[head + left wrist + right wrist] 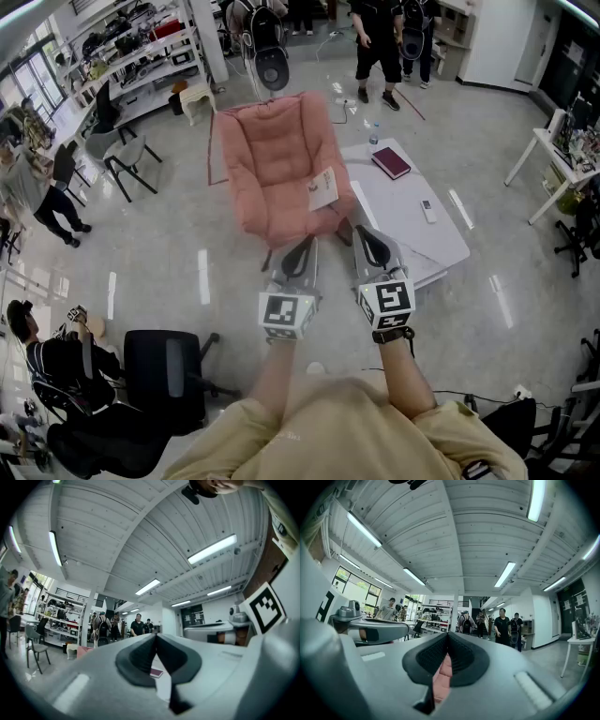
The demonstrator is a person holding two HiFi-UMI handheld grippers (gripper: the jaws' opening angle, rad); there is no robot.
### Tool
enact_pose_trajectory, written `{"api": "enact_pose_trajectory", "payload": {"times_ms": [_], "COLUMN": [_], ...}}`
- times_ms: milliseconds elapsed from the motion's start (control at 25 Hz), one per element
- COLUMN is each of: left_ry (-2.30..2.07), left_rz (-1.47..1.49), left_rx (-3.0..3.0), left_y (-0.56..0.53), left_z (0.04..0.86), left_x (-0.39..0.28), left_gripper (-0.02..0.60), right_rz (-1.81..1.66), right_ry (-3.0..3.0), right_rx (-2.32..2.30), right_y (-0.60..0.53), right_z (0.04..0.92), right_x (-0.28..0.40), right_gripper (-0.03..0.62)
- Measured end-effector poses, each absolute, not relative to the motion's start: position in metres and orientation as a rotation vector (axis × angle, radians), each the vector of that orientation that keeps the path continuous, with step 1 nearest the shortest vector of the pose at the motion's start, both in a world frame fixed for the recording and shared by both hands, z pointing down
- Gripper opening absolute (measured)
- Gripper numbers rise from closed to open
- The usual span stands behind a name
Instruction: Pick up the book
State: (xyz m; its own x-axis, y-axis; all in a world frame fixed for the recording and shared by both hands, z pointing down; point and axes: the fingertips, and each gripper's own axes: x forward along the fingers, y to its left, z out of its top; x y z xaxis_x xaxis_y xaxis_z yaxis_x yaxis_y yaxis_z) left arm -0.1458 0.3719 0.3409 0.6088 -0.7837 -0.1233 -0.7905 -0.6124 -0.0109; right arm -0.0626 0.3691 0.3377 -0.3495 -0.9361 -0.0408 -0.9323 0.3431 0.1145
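A closed dark red book (391,162), flat on the far part of a white table (403,225), ahead and to the right of both grippers. Left gripper (302,246) and right gripper (364,234) side by side and level, jaws of each pressed together on nothing, touching neither table nor book. Straight ahead of them, a pink armchair (272,159) with a pale booklet (323,187) at its right edge; nearer than the book on the table, a small white remote (427,211).
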Motion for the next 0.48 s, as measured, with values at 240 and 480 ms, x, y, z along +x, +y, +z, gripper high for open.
{"api": "enact_pose_trajectory", "payload": {"times_ms": [240, 480], "left_ry": [1.381, 1.396], "left_rz": [0.166, 0.141], "left_rx": [-2.788, -2.822], "left_y": [0.343, 0.303], "left_z": [0.351, 0.372], "left_x": [-0.174, -0.163], "left_gripper": [0.002, 0.002], "right_rz": [-0.145, -0.059], "right_ry": [-2.551, -2.578], "right_rx": [1.75, 1.759], "right_y": [0.344, 0.295], "right_z": [0.35, 0.372], "right_x": [-0.091, -0.081], "right_gripper": [0.006, 0.006]}}
